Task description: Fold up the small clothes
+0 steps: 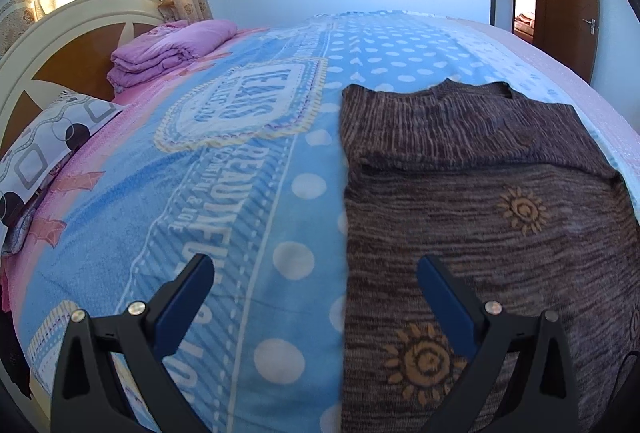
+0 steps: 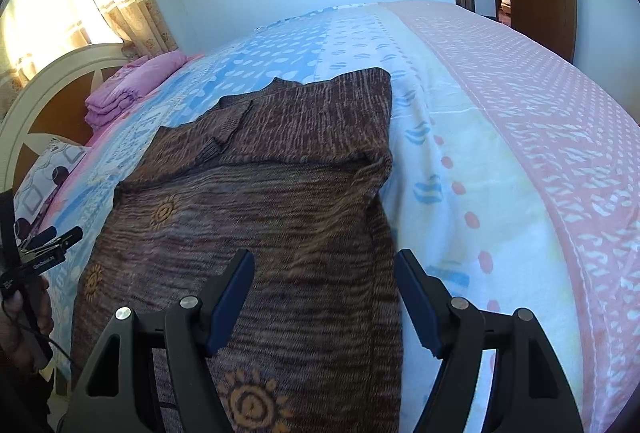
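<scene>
A brown knitted sweater (image 1: 480, 201) with orange sun motifs lies flat on the bed, its sleeves folded in across its far part. It also shows in the right wrist view (image 2: 256, 201). My left gripper (image 1: 316, 265) is open and empty, hovering over the sweater's left edge, one finger above the blanket and one above the knit. My right gripper (image 2: 324, 265) is open and empty above the sweater's right edge. The left gripper also shows at the left edge of the right wrist view (image 2: 52, 237).
The bed is covered by a blue polka-dot blanket (image 1: 240, 153) and a pink-bordered sheet (image 2: 540, 137). A folded purple quilt (image 1: 168, 49) and a patterned pillow (image 1: 52, 137) lie by the headboard (image 1: 36, 45). A brown door (image 1: 568, 1) stands open at the far right.
</scene>
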Tool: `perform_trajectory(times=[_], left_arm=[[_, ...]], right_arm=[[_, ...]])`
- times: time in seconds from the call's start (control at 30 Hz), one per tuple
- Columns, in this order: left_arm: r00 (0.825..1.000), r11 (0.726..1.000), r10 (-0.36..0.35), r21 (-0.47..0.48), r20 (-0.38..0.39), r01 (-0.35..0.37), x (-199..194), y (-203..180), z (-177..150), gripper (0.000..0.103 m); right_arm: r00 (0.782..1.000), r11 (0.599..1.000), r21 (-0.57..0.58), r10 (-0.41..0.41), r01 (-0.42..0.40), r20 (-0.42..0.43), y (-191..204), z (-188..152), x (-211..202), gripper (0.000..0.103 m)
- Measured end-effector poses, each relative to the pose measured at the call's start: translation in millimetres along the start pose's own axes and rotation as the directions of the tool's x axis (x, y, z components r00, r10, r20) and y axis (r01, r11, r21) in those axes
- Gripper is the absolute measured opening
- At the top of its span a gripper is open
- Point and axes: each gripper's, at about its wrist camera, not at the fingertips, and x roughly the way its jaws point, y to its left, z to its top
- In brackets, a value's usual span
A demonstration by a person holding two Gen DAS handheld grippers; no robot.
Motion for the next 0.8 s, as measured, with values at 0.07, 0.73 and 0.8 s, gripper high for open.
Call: perform_trajectory(times=[0.07,0.73,0.8], left_arm=[[1.000,1.000,0.002,0.007,-0.003,-0.002,-1.6,-1.2,-4.5,0.103],[0.998,0.998,-0.048,0.041,-0.037,0.049,-19.5,-10.4,-47.7,0.103],[0.997,0.997,-0.055,0.043,-0.045,0.057,-21.5,-10.1,-51.5,0.103]], right_arm=[[1.000,1.000,-0.008,0.001,-0.001,0.000,2.8,-3.9,-3.3,0.073],[1.000,1.000,-0.023,-0.016,0.016,-0.020,5.3,-38.1,-23.4,0.073],[1.000,1.000,-0.022,-0.019,0.018,-0.024,5.6,-42.9,-25.6,0.073]])
